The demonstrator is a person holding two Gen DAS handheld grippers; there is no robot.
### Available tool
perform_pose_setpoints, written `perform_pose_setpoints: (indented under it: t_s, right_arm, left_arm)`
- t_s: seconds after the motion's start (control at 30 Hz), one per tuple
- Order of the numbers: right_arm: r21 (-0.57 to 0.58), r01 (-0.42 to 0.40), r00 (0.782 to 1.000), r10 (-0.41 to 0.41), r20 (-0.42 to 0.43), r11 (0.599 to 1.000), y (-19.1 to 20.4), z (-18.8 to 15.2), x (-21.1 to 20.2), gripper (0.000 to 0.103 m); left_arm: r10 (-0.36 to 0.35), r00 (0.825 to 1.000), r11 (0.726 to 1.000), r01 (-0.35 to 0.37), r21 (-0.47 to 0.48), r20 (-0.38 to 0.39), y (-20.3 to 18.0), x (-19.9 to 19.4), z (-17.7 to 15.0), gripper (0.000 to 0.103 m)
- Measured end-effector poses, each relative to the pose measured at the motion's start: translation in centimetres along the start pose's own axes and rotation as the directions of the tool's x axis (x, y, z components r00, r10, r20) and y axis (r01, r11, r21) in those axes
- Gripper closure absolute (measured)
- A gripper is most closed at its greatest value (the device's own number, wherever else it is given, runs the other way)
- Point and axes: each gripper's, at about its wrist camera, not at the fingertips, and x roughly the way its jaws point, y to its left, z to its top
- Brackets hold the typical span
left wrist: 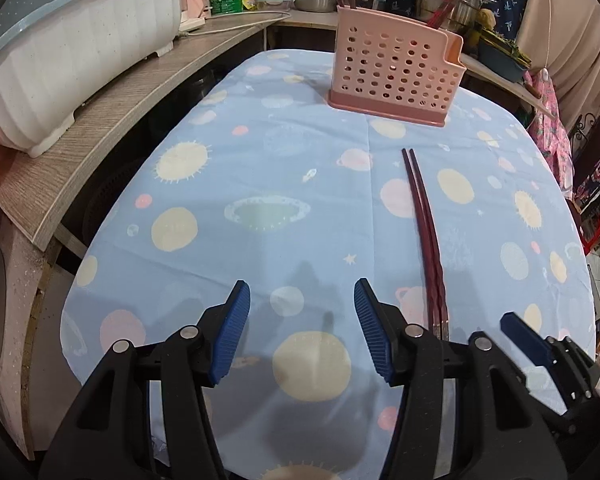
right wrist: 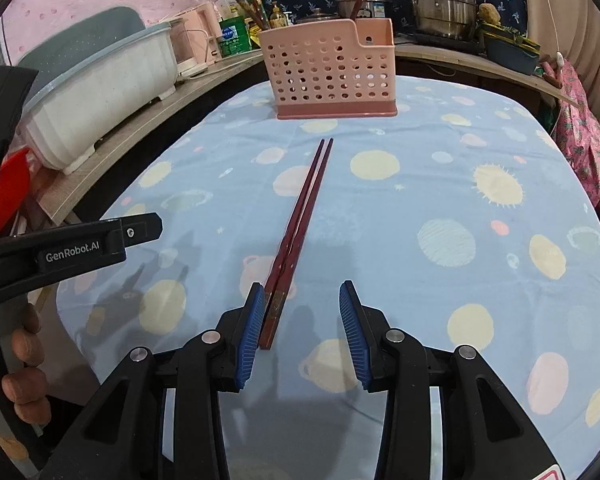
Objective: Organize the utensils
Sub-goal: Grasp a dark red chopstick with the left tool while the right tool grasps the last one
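1. The desk (right wrist: 440,152), under a blue planet-print cloth, carried a pink perforated utensil holder (right wrist: 332,70) standing upright at its far edge.
2. A pair of dark red chopsticks (right wrist: 300,220) lay side by side on the cloth, tips pointing towards the holder, well apart from it.
3. The right gripper (right wrist: 302,328) stood partly open over the near ends of the chopsticks; its left pad was just beside them, and contact could not be confirmed.
4. The left gripper (left wrist: 302,328) stood moderately wide and empty, left of the chopsticks.
5. A white dish rack (left wrist: 72,52) sat on the left shelf.
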Motion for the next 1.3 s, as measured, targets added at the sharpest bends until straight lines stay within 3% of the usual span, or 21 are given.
perform_pose_setpoints:
  t_s: [0.33,0.93,0.97,1.07,1.3]
  right_arm:
    - [0.006,0.004,0.999,-0.004,-0.047,1.0,0.6,-1.1,1.9,0.065]
    - [-0.066,0.073,0.997,-0.074,-0.006,0.995,1.1,-1.6,2.2,0.073]
    - [-0.071,0.077,0.997,-0.078,-0.004,0.994,1.1,-1.6,2.2,0.075]
    - [-0.051,0.086,0.996,-0.086,-0.002,0.995,0.5,-1.6,2.2,0.095]
    - [0.052,0.114,0.994,-0.114,0.0,0.992,-3.3,-1.9,1.1,0.096]
  left_arm:
    - [-0.003,1.0,1.0,0.003,0.006,-0.014,-0.1,0.3,-0.5,0.051]
    - [-0.007,0.999,1.0,0.008,0.027,-0.038,-1.1,1.3,-0.7,0.045]
    - [-0.008,0.999,1.0,0.009,0.027,-0.04,-1.1,1.3,-0.7,0.045]
    - [-0.011,0.999,0.999,0.013,0.03,-0.044,-1.3,1.3,-0.8,0.045]
    - [-0.043,0.997,0.997,0.046,0.06,-0.056,-2.7,1.4,-1.5,0.039]
